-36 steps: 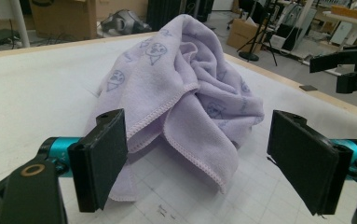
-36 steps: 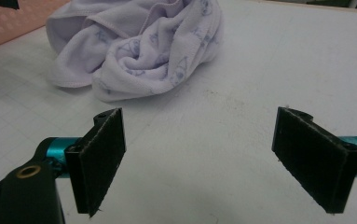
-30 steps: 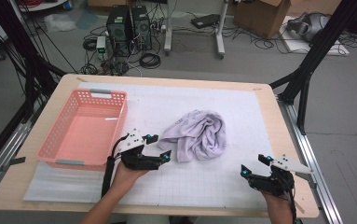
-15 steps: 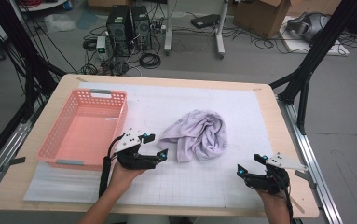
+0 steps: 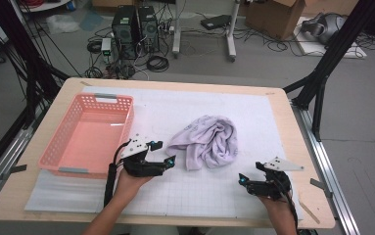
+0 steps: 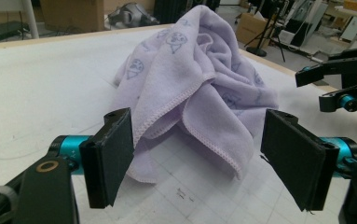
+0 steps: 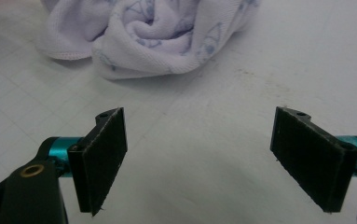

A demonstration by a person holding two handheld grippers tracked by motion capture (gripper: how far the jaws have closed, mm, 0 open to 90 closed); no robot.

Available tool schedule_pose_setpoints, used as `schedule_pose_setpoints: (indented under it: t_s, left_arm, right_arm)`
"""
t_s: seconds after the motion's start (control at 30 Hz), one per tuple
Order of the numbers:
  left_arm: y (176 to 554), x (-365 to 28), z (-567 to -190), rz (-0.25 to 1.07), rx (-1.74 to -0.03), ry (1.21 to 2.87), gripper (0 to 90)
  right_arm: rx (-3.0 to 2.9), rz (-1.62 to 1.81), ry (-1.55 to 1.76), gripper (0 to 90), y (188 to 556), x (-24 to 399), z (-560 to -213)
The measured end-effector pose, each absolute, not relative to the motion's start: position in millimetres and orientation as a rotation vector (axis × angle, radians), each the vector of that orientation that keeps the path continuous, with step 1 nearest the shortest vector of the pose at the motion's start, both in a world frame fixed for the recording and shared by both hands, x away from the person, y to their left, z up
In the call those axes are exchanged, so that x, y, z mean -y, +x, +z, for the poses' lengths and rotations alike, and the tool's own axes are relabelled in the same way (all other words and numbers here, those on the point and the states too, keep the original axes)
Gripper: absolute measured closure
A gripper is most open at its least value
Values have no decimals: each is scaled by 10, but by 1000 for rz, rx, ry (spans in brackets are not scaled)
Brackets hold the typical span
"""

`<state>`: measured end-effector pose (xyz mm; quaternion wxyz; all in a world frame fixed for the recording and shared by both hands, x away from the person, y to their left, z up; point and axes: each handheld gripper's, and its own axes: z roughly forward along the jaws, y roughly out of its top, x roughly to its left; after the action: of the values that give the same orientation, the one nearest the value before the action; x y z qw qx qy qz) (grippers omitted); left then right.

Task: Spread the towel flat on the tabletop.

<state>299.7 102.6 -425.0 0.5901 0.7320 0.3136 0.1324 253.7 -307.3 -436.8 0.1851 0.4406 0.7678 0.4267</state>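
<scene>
A crumpled lilac towel [image 5: 209,142] lies mid-table on the white gridded mat [image 5: 253,112]. My left gripper [image 5: 165,152] rests just left of it, pointing at its near left edge. In the left gripper view, a hemmed fold of the towel [image 6: 190,93] lies between and ahead of the pads [image 6: 113,158]. The jaws have just been closing a little, but the pads stand apart from the cloth and the gripper [image 6: 197,154] is open. My right gripper [image 5: 249,172] sits low at the front right, open and with nothing between its jaws [image 7: 197,149]. The towel [image 7: 153,32] lies well ahead of it.
A pink plastic basket [image 5: 58,142] with nothing in it stands on the left of the table, just behind my left hand. The wooden table edge [image 5: 317,196] runs close by my right hand. The right gripper [image 6: 313,88] shows beyond the towel in the left gripper view.
My right gripper has shifted a little to the left, toward the towel. The left hand has stayed where it was beside the towel's edge.
</scene>
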Motion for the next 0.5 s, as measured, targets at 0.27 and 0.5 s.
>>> schedule_pose_setpoints:
  t_s: [0.27,0.5]
  left_arm:
    - [3017,-1031,-4270,303,-746,1713,262]
    - [3038,-1031,-4307,286,-761,1713,262]
  right_arm:
    - [-2247,1195,1160,258,2810,2603,-4411]
    - [-2295,1025,1151,286,2994,2332,-4519]
